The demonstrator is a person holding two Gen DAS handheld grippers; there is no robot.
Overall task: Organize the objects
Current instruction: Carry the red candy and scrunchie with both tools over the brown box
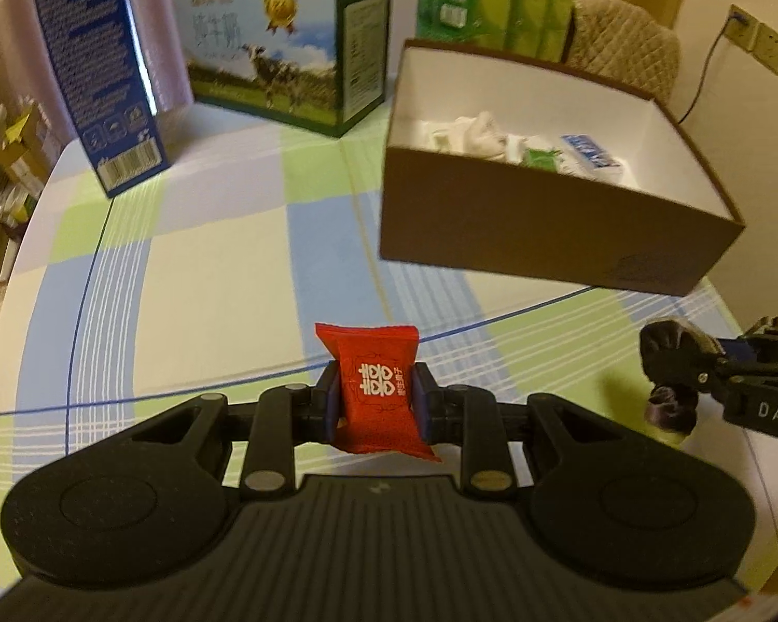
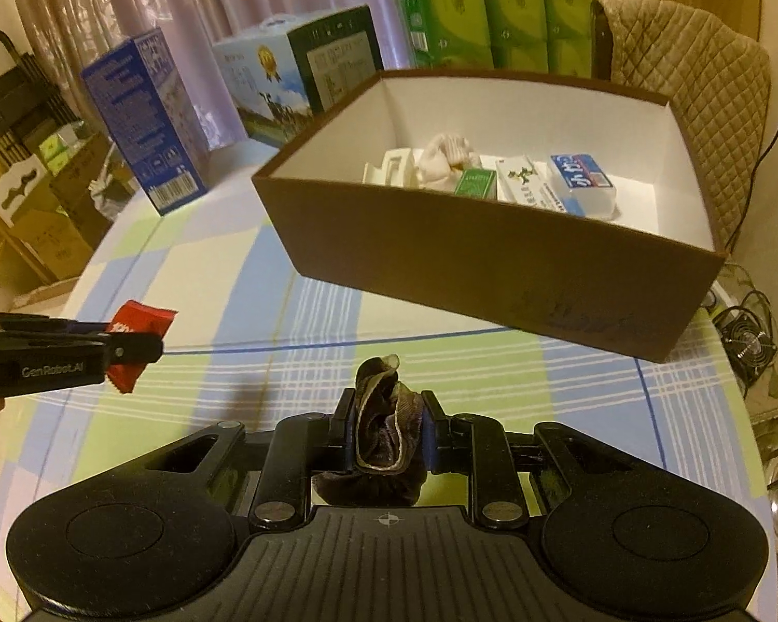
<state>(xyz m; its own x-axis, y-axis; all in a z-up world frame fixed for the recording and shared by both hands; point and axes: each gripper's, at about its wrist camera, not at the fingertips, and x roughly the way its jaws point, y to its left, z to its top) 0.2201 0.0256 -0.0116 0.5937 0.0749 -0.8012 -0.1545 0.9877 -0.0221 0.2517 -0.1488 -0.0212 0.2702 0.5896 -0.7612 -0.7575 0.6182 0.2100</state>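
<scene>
Left tongs (image 1: 377, 399) clamp red packet (image 1: 376, 389) | right tongs (image 2: 390, 433) clamp dark cloth (image 2: 386, 430) | brown box (image 2: 492, 264) holds small packs (image 2: 581, 179)

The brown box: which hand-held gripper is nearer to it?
Probably right, though the gap is small. The right hand-held gripper sits before the brown box; the left hand-held gripper is farther left.

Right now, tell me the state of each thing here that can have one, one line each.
Left gripper: shut on the red packet, held above the table.
Red packet: sealed, clamped upright.
Right gripper: shut on the dark cloth.
Dark cloth: bunched up, clamped.
Brown box: open, no lid, partly filled with small packs.
Blue carton: upright, looks closed.
Milk carton: closed, on the table.
</scene>
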